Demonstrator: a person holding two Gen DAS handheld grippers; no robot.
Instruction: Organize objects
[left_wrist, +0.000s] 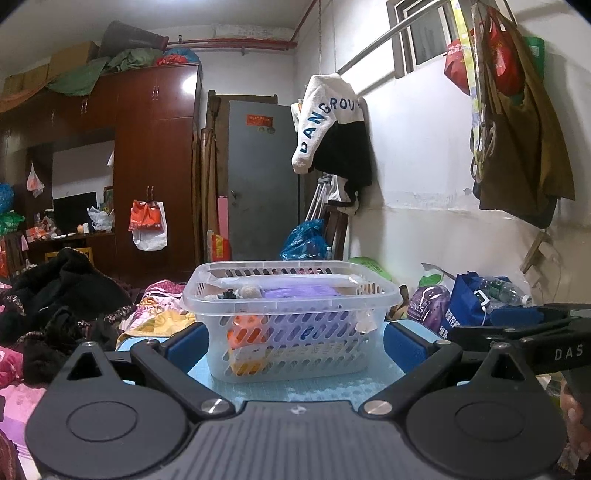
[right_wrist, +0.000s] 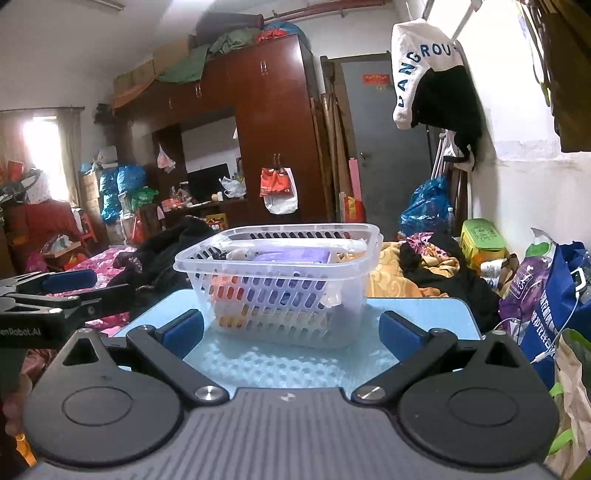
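Observation:
A clear plastic basket (left_wrist: 291, 295) with slotted walls stands on a light blue tabletop (left_wrist: 303, 387). It holds a purple packet (left_wrist: 299, 293), an orange item (left_wrist: 242, 332) and other small things. My left gripper (left_wrist: 293, 341) is open and empty, its blue pads on either side of the basket's near end. In the right wrist view the basket (right_wrist: 280, 266) stands a little further ahead on the tabletop (right_wrist: 295, 362). My right gripper (right_wrist: 291, 328) is open and empty just short of it. Each gripper shows at the edge of the other's view.
A bed with floral bedding and black clothes (left_wrist: 55, 295) lies left of the table. Bags, a blue one (right_wrist: 554, 306) and a purple packet (left_wrist: 428, 306), crowd the right side by the wall. A brown wardrobe (left_wrist: 155, 166) and grey door (left_wrist: 262, 181) stand behind.

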